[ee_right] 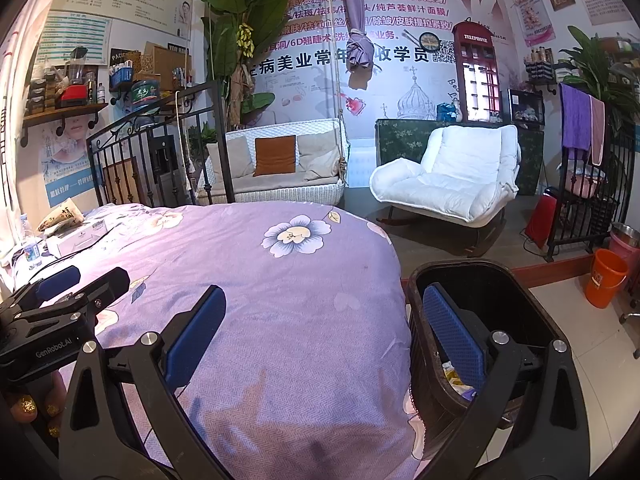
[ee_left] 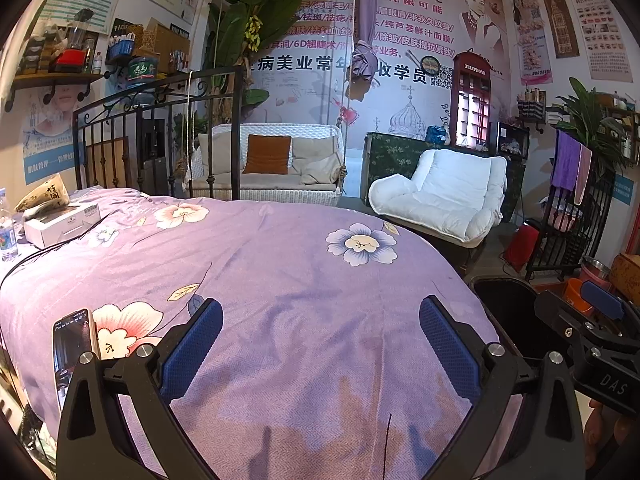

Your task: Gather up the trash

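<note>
Left tongs (ee_left: pixel 320 344) spread wide, empty, held level over purple floral bedspread (ee_left: pixel 280 280). Right tongs (ee_right: pixel 324 334) likewise apart, empty, straddling bed edge and black trash bin (ee_right: pixel 520 280). Bin on floor against bed's right side; colourful scraps visible inside (ee_right: pixel 456 380). Phone (ee_left: pixel 72 340) beside left tongs.

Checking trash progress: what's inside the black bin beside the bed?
In the right wrist view the black bin holds some crumpled yellow and purple scraps low down. The right gripper finger and the bin's wall hide the rest of the bottom.
</note>
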Tool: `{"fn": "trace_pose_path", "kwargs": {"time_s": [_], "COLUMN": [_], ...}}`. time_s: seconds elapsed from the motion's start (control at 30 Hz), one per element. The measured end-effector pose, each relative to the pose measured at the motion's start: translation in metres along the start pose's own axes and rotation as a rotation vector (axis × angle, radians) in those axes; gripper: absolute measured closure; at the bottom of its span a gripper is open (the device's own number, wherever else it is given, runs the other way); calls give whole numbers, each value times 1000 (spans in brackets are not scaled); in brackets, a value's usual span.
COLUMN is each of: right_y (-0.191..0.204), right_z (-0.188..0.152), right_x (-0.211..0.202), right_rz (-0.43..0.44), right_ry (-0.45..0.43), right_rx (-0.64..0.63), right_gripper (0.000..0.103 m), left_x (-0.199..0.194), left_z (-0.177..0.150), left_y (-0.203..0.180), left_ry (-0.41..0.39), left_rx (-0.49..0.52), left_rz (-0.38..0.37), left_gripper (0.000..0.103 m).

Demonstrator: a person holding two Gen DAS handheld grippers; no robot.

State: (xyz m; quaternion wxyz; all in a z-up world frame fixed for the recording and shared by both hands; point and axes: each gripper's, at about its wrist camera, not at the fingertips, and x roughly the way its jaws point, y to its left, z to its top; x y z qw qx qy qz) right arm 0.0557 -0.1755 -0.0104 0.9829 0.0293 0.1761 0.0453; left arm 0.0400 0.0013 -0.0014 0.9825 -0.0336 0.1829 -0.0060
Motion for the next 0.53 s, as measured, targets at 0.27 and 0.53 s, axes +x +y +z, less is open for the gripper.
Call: {"fn": "trace_pose_path", "kwargs": {"time_s": [0.27,0.53], "right_y": [0,0], "right_z": [1,1], "right_x": [0,0], "right_rz": [1,0], "right_ry": [0,0], "right_rx": [1,1], "right_gripper": [5,5], "left_x": [0,0], "left_z": [0,1], "left_y": [-1,-2], "left_ry": [1,6], "left_rx": [0,2], "left_rz": [0,0], "left_gripper": [5,5]}}
